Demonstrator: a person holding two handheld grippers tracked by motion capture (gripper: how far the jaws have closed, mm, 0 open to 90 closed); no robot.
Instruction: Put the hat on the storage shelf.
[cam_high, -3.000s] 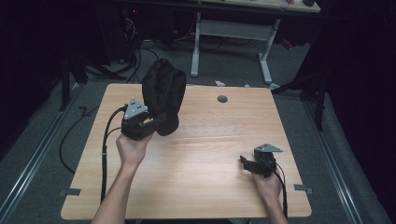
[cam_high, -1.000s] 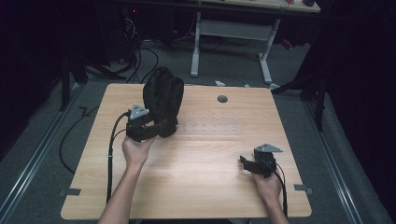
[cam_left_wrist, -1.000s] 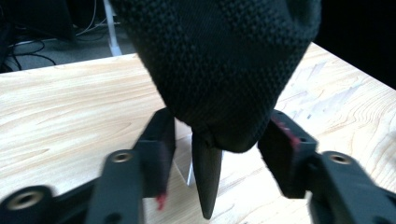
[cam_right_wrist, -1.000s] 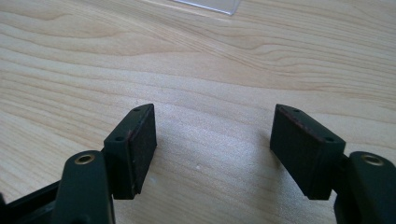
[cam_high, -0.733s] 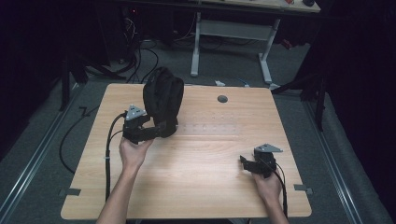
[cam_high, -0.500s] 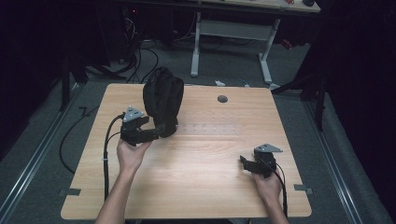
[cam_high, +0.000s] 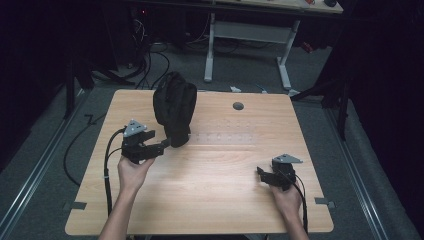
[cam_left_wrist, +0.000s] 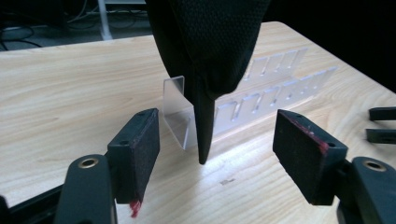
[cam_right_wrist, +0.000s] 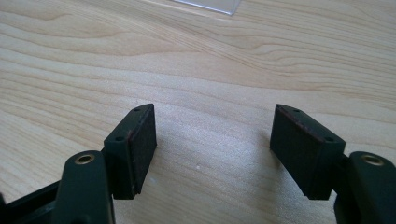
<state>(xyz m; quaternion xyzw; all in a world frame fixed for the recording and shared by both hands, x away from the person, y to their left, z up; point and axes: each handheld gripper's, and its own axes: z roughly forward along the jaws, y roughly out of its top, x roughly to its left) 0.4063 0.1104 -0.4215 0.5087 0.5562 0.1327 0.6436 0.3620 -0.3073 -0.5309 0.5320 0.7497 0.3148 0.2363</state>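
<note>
Two claws sit on the worktop (cam_high: 215, 175): the left claw (cam_left_wrist: 215, 149), gaping, has just narrowed slightly before the black bag (cam_high: 174, 112), seemingly propped on a clear rack (cam_left_wrist: 243, 100); the right claw (cam_right_wrist: 212, 149) rests open.

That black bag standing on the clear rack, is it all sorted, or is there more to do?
Done, it seems: the black bag stands upright on the clear slotted rack on the table. In hand: the left gripper has just been opening, its fingers apart, not pressing the bag's hanging tip. The right gripper rests open over bare wood. Left: probably drawing the left hand away.
</note>
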